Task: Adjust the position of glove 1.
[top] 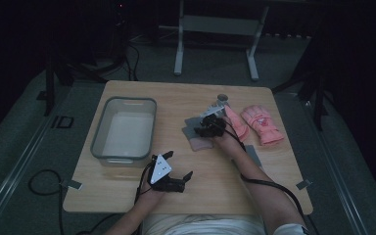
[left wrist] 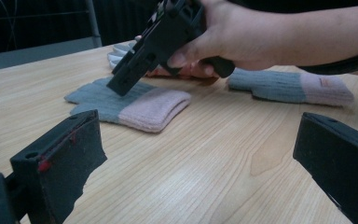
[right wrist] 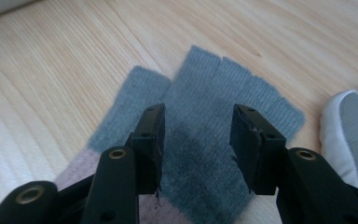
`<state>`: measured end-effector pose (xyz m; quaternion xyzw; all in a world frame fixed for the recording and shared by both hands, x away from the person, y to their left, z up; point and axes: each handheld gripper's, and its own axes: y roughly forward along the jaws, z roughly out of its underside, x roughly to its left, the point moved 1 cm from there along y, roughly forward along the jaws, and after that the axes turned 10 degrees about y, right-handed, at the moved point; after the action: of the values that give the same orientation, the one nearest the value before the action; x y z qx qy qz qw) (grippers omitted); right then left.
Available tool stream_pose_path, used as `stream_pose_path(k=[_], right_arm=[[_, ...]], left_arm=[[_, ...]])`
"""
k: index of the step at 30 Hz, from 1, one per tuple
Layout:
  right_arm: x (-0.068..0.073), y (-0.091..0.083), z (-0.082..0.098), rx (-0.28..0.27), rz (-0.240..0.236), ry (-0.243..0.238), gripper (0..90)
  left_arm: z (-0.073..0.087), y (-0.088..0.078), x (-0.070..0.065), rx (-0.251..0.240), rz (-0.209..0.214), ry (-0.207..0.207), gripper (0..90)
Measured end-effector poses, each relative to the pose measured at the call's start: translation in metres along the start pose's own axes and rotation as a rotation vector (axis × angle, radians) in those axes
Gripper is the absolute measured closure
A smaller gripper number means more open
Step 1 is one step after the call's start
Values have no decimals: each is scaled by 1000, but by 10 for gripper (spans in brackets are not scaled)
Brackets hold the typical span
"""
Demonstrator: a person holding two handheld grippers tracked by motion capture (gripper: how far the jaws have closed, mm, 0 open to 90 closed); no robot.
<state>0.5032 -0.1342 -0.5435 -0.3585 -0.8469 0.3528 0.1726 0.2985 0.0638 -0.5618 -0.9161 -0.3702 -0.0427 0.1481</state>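
We hold our right hand-held gripper (right wrist: 198, 144) narrowly parted just above the grey glove (right wrist: 205, 121) on the table (top: 186, 98), its fingers pointing ahead, while our left hand-held gripper (top: 176, 169), wide, waits well apart.

Bin (top: 124, 133) left; gloves (top: 261, 124) right, perhaps cup (top: 222, 100) behind.

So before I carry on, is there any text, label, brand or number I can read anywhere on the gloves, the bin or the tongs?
No text reads clearly in any view.
Small orange tag on the pink cuff of the far knit glove: too small to read.
Marking on the pink padded glove: blurred, unreadable.
Dots on the grey plate of the left tongs: markers, not lettering.
Clear bin, near knit glove and right tongs: no writing visible.
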Motion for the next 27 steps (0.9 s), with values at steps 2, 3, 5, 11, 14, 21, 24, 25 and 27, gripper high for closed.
stream_pose_path(k=[2,3,5,11,14,21,24,25,27], right_arm=[[-3,5,3,22,-10,10,570],[-4,8,5,28,-20,17,570],[-7,8,6,24,-42,42,571],[-3,10,5,24,-16,54,647],[1,10,6,12,-8,46,711],[14,2,-3,36,37,46,853],[20,-16,-10,-2,31,71,855],[23,-27,-13,-27,30,74,855],[28,-46,-17,-55,39,91,855]], left_arm=[[0,0,0,-1,0,2,10],[0,0,0,-2,0,3,11],[0,0,0,-1,0,3,11],[0,0,1,1,2,-6,11],[0,0,1,1,1,-7,11],[0,0,1,2,-1,-14,10],[0,0,1,2,0,-12,10],[0,0,1,2,-1,-8,10],[0,0,1,3,-1,-4,11]])
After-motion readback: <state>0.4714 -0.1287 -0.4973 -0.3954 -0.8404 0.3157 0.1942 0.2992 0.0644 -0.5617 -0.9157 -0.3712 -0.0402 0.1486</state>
